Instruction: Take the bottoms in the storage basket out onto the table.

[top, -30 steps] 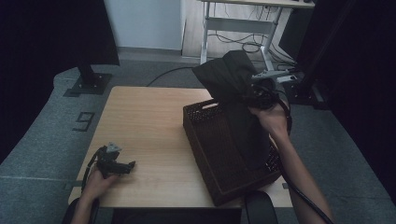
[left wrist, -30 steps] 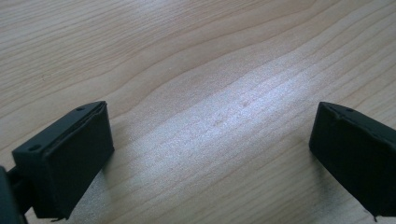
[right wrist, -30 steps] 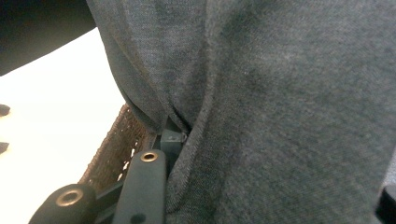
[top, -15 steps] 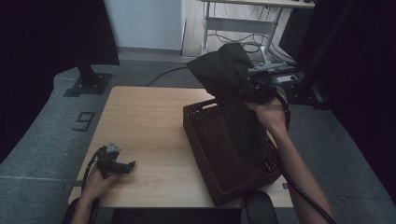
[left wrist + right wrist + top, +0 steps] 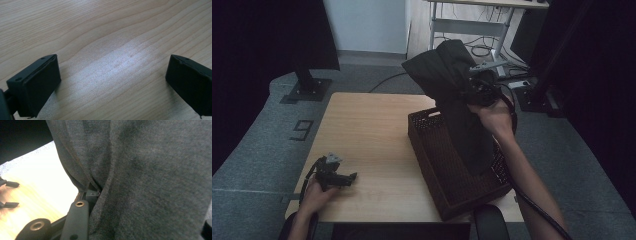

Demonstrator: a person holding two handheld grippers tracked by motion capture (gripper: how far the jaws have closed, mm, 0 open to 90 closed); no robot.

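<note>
Hanging from the right tool (image 5: 473,86), which grips its bunched top, a dark garment (image 5: 459,107) trails down into the wicker basket (image 5: 426,145) at the table's (image 5: 362,130) right edge; the left tool (image 5: 346,177) rests wide open, holding nothing, near the front-left corner.

We see the surface (image 5: 367,130) as pale wood with a fine wavy grain and a smooth, faintly sheened finish, and the left tool (image 5: 112,82) over it shows matt black plastic jaws with flat, slightly dusty faces. The dark garment (image 5: 457,95) held in the right tool (image 5: 479,92) looks like soft, matt grey cloth with a fine knitted weave and loose folds. We take the basket (image 5: 427,150) to be dark brown woven wicker, rough and ribbed along its walls, and the floor (image 5: 257,145) looks like dull grey carpet.
</note>
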